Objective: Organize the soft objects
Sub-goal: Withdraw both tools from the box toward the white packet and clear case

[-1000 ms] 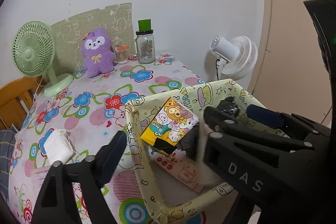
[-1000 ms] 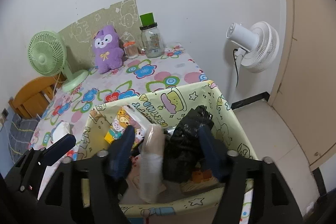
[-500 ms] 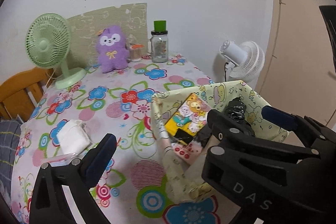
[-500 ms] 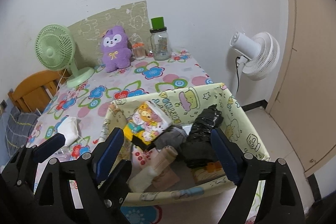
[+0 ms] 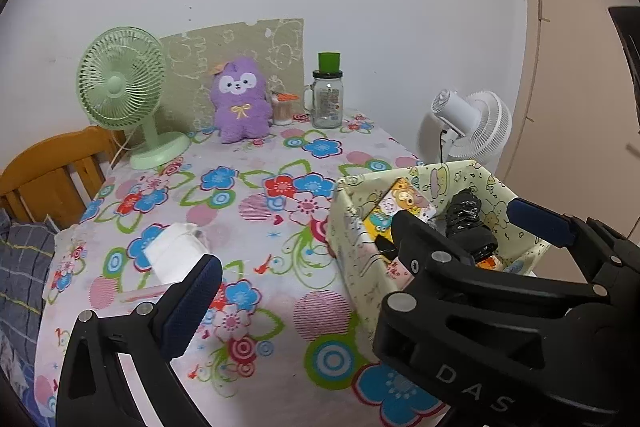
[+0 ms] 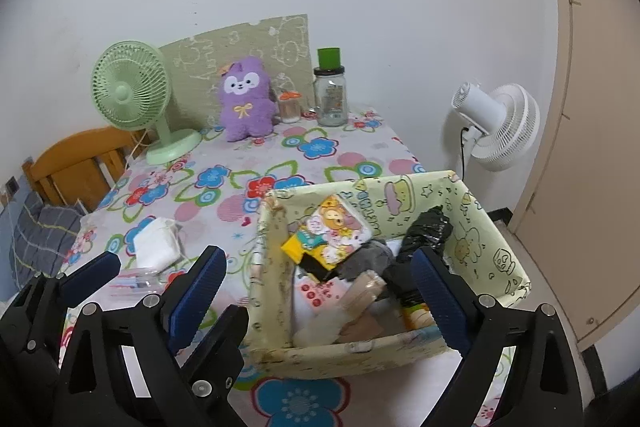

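1. The storage box (image 6: 352, 347) sits at the near right corner of the floral table (image 6: 240, 187), and it holds soft things already: a cartoon-print pack (image 6: 332, 231), a grey cloth (image 6: 368, 259), a beige roll (image 6: 356, 299) and a black crinkled bag (image 6: 428, 227).
2. What I judge to be left out is the white folded cloth (image 5: 172, 255) on the table, well to the left of the box. The purple plush (image 5: 240, 99) stands upright at the far wall between the green fan (image 5: 120, 87) and the glass jar (image 5: 328, 99).
3. The white cloth lies just beyond the left finger of my left gripper (image 5: 304, 267), ahead and to the left. Its longer side seems to run obliquely away from me, though the blue pad hides its near edge.
4. My left gripper is spread wide and empty. My right gripper (image 6: 320, 291) hangs over the box, its jaws opening with nothing pressed between the pads.
5. The left hand is clearly nearer the cloth, so I would swing that one left and down and close across the short side. The plush is well apart from both.
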Available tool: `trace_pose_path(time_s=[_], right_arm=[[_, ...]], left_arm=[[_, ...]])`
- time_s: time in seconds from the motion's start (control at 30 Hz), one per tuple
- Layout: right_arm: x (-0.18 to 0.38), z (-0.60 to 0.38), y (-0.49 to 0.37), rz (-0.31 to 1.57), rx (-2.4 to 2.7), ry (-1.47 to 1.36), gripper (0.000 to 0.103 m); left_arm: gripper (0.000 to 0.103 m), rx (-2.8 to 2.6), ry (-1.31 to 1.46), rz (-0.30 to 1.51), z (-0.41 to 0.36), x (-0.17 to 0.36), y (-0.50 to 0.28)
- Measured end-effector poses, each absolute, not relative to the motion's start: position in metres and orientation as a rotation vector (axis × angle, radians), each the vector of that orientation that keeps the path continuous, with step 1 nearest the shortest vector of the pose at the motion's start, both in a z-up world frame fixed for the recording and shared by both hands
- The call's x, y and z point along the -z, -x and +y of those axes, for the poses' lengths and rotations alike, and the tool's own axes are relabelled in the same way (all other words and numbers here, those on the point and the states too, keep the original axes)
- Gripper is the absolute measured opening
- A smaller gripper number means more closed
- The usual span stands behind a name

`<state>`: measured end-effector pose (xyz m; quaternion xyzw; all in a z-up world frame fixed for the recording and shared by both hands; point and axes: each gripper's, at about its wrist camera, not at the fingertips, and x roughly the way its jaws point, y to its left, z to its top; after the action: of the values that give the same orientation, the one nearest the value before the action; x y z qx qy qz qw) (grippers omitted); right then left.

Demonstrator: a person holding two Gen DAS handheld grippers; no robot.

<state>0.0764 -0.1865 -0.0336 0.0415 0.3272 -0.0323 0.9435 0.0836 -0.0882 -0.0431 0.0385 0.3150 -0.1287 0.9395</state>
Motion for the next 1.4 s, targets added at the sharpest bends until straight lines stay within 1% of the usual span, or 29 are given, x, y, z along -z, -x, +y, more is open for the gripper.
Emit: trace_pose_path(time_s=[0.57,1.4], right_arm=[[0.025,-0.138,-0.066,0.633,0.023,-0.058,0.100],[0.043,-0.074,-0.089,0.665,-0.056,-0.046,0.101]], left_arm=[[0.103,0.213,-0.067,0.611,-0.042,0.036,-0.067],[0.103,0.146,-0.040,0.645,0.021,0.052,-0.083]])
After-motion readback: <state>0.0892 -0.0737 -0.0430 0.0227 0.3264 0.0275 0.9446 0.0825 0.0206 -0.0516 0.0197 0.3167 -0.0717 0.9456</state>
